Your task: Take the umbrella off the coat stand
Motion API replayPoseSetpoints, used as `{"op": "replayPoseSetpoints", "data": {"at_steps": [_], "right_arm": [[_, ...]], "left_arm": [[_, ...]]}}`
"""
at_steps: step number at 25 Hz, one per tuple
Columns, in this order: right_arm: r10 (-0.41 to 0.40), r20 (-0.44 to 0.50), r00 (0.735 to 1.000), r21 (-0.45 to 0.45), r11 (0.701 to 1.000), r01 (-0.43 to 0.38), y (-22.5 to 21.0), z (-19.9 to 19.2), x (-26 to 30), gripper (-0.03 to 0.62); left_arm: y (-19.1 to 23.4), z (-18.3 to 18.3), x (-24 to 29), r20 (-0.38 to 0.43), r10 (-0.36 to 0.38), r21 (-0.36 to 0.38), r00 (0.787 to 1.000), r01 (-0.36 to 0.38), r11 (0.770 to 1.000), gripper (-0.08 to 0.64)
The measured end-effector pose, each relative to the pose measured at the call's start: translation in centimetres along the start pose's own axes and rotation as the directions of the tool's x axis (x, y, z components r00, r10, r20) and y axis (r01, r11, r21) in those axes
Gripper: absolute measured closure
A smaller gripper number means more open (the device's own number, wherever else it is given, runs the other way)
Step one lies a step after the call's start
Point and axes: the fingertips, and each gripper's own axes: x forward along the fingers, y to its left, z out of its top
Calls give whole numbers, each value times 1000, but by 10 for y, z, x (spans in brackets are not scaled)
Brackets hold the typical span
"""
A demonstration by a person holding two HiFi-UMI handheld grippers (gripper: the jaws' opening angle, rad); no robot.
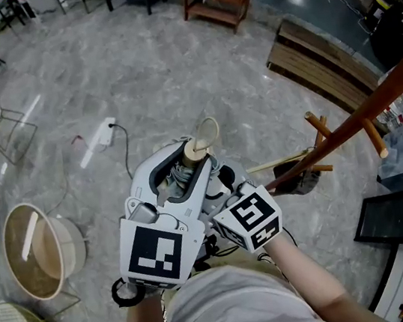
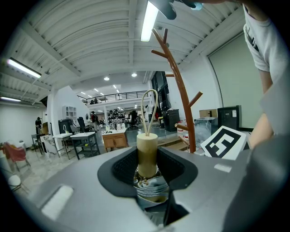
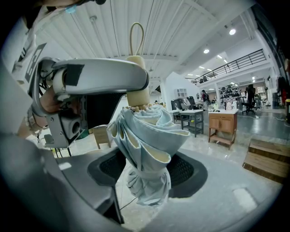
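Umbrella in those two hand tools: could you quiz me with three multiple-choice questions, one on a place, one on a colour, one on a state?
1. In the head view, the coat stand is on which side of the umbrella? A. left B. right C. below
2. The umbrella's cloth is: A. pale blue B. red C. black
3. The left gripper's jaws are: A. apart, empty B. on a stand peg C. closed on the handle
Answers: B, the stand slants in from the right edge; A, pale blue folds fill the right gripper view; C, they clamp the cream handle.
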Motion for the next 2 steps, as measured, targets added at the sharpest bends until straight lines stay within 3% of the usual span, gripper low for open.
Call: {"op": "replayPoseSetpoints", "data": {"at_steps": [2], "right_arm": [[-1, 0, 1000, 0, 1000, 1, 0, -1, 0, 325]], "left_arm": [[0, 0, -1, -1, 0, 0, 1000, 0, 1000, 408]]}}
